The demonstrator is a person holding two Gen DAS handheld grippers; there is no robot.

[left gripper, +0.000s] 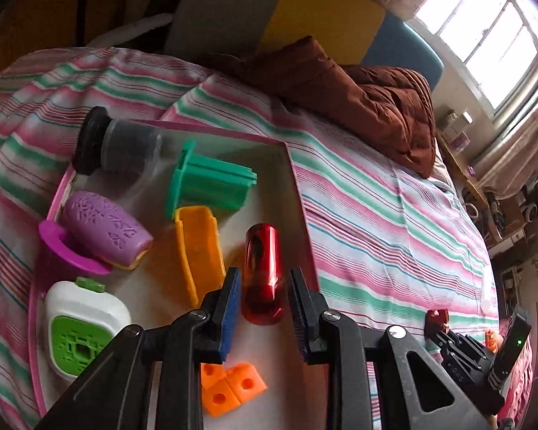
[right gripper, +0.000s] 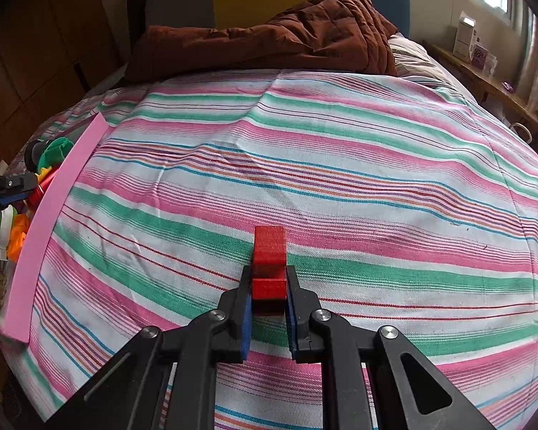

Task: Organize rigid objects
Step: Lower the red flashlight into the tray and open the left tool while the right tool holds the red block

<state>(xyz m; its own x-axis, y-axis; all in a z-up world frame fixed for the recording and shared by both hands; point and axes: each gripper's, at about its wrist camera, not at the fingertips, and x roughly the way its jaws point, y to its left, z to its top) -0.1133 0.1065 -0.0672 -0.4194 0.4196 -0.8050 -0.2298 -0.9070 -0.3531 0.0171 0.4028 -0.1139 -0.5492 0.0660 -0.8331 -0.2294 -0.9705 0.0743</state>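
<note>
A pink-rimmed tray point(left gripper: 297, 179) lies on the striped bed. My left gripper point(left gripper: 265, 286) is open over it, its jaws either side of a shiny red cylinder point(left gripper: 262, 272) without touching. The tray also holds an orange trough point(left gripper: 201, 233), a green ribbed piece point(left gripper: 211, 182), a purple embossed cup point(left gripper: 104, 229), a white and green block point(left gripper: 82, 326), orange cubes point(left gripper: 229, 387) and a clear tube with a black cap point(left gripper: 122, 147). My right gripper point(right gripper: 269, 290) is shut on a red block point(right gripper: 269, 254) above the bedspread, right of the tray's pink wall point(right gripper: 50, 215).
A brown quilt point(right gripper: 269, 32) is heaped at the head of the bed by yellow and blue cushions. A wooden shelf with boxes point(right gripper: 470, 43) runs under the window at the right. The right gripper with its red block shows at the left wrist view's lower right point(left gripper: 437, 319).
</note>
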